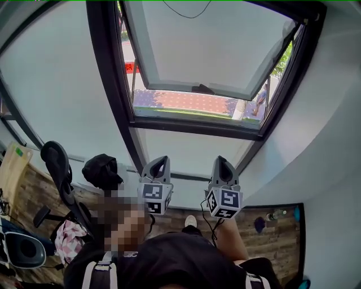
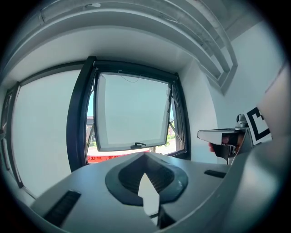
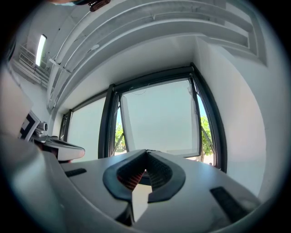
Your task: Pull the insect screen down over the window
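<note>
The window (image 1: 208,45) has a dark frame (image 1: 113,84), and its white sash is tilted open outward. A dark handle (image 1: 202,88) sits on the sash's lower edge. A thin dark cord (image 1: 186,11) hangs in a loop at the top of the opening; I cannot make out the screen itself. My left gripper (image 1: 159,160) and right gripper (image 1: 221,160) are side by side below the opening, both shut and empty, apart from the frame. The left gripper view shows shut jaws (image 2: 145,154) pointing at the sash (image 2: 132,113). The right gripper (image 3: 146,151) faces the sash (image 3: 159,118) too.
A fixed glass pane (image 1: 56,96) lies left of the opening and a white wall (image 1: 333,113) stands at the right. Below are a black office chair (image 1: 59,169), a black bag (image 1: 101,169) on the sill, a wood floor and a bottle (image 1: 276,214).
</note>
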Available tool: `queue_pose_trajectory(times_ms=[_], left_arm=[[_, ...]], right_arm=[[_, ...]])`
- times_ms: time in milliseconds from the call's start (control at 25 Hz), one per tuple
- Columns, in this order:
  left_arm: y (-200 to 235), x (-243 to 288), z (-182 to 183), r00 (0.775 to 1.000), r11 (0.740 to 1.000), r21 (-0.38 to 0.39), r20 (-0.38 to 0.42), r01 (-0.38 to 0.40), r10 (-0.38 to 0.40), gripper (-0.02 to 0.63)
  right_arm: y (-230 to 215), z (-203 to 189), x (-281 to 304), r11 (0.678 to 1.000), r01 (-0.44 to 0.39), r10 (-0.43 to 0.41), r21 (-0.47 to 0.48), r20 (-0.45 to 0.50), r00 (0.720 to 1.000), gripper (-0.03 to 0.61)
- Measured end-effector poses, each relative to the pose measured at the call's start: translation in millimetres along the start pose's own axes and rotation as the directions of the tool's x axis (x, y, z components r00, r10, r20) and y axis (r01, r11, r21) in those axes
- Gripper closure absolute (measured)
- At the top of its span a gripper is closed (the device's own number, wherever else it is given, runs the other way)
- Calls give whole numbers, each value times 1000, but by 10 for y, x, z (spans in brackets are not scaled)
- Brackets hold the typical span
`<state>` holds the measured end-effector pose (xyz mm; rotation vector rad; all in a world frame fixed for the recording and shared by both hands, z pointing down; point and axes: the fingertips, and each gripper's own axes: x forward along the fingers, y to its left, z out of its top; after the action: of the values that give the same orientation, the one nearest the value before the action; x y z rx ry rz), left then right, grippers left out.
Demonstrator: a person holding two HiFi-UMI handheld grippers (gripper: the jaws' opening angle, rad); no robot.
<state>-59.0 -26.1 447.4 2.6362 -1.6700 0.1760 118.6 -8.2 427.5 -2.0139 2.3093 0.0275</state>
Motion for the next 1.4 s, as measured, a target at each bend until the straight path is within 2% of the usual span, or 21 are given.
queue_pose_trajectory(times_ms=[360, 720, 1000, 1160, 1400], left_arm=[[-17, 919, 129, 999, 999, -2, -23, -35, 35, 607], [-33, 1799, 338, 996, 996, -5, -11, -94, 93, 607], [-62, 2169, 287, 993, 994, -8, -43, -110, 110, 607], [-17, 2340, 297, 992, 993, -9, -47, -115, 115, 607], [75, 2553, 338, 994, 995, -2, -35, -104, 103, 607]], right_arm=[[-551, -17, 807, 999, -39, 39, 16, -12, 999, 575], [-1097, 11, 1586, 994, -101, 101, 29, 3, 995, 575], [-1280, -28, 1957, 990, -137, 137, 24, -11, 990, 575], [-1341, -38, 2102, 991, -134, 134, -19, -17, 991, 575], [-1390, 0, 2264, 993, -115, 115, -25, -16, 993, 575]])
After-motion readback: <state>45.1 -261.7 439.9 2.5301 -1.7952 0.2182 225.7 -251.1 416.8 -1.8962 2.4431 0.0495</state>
